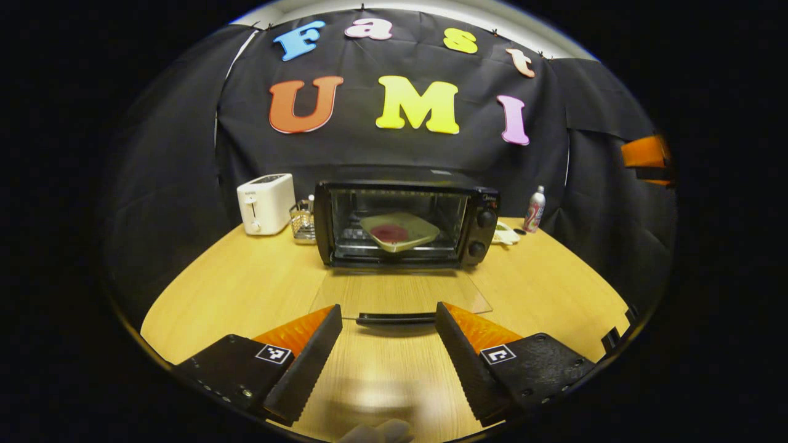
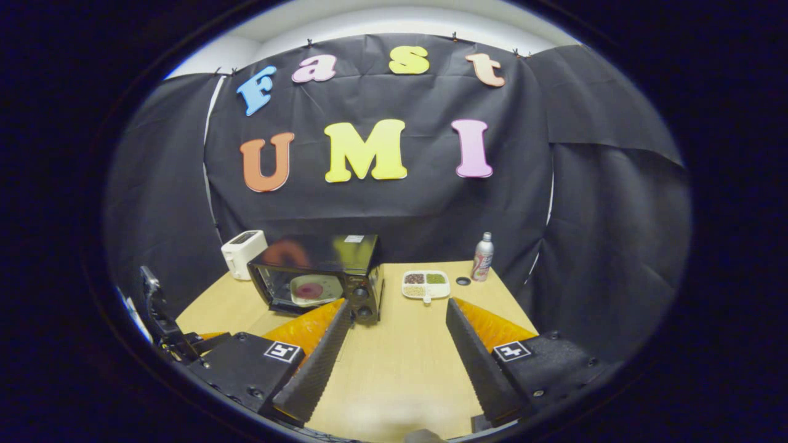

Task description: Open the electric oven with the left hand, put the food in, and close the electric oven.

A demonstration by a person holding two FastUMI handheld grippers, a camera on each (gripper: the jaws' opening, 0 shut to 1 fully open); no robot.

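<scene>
Wooden table against black cloth wall. Oven at centre back, door folded flat, plate inside. Toaster left, bottle right. Left gripper and right gripper spread wide, holding nothing.

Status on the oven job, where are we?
Done: oven door is folded flat on the table, and the plate of food sits on the rack inside. In hand: nothing; left claw is open, fingers either side of the door handle, not touching it. Right claw is open and clear of the oven. Left: lift the door shut.
</scene>
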